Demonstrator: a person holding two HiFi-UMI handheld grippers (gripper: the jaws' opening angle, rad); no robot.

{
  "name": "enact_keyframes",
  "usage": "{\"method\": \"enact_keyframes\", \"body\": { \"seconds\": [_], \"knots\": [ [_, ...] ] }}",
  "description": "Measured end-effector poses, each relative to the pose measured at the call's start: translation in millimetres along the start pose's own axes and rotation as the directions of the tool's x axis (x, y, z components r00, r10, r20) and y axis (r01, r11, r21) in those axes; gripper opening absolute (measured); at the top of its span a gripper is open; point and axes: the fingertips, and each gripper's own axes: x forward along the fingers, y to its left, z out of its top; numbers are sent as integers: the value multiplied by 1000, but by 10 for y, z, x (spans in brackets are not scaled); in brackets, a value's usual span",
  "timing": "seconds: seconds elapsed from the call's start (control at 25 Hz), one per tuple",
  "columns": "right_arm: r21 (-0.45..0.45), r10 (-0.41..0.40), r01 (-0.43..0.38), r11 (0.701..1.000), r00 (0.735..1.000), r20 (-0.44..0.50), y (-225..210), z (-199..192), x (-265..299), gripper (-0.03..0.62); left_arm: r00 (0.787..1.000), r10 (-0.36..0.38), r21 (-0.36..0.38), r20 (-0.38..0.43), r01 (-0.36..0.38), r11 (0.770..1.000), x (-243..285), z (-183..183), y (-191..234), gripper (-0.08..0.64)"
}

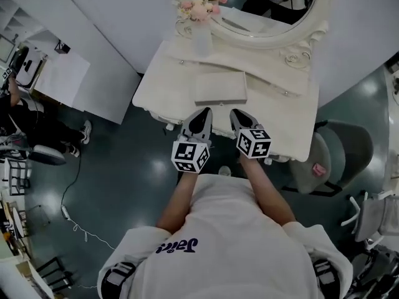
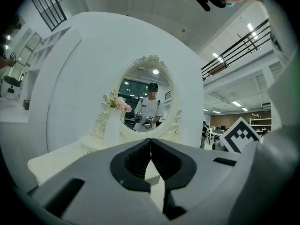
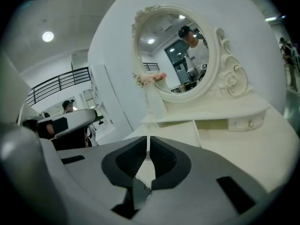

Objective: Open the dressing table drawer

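Here the left claw (image 1: 200,117) and the right claw (image 1: 239,118) hover side by side over the near edge of the counter (image 1: 277,126), both pressed together and empty. The drawer presumably sits below that edge, unseen. Arriving unopened, they'd likely knock its front rather than catch the handle.

Hardly any writing can be read. In the head view a dark script word runs across the white shirt (image 1: 176,246) (upside down to the camera; it looks like "Jaics", though I cannot be sure). The left cube (image 1: 190,156) on the left tongs (image 1: 204,113) and the right cube (image 1: 254,142) on the right tongs (image 1: 237,113) bear black-and-white square code patterns, no letters. A pink tag (image 1: 319,170) on the seat (image 1: 324,154) is too small to read, as is the print on the shirt reflected in the mirror (image 2: 136,93).
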Motion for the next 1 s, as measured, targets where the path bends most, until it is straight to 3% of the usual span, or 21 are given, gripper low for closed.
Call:
{"method": "enact_keyframes", "body": {
  "seconds": [0.16, 0.36, 0.48, 1.0],
  "knots": [
    [54, -54, 58, 997, 997, -58, -242, -251, 245, 15, 998, -52, 3, -23, 52, 999, 225, -100, 127, 15],
    [44, -102, 111, 993, 981, -166, -376, -567, 505, 21, 995, -88, -19, -52, 87, 996, 463, -167, 330, 15],
    [22, -133, 141, 990, 967, -218, -470, -712, 628, 87, 990, -121, -23, -77, 120, 993, 605, -219, 362, 15],
    [12, -180, 197, 980, 918, -355, -598, -1113, 1223, 144, 961, -192, -72, -198, 181, 981, 851, -522, 578, 15]
  ]
}}
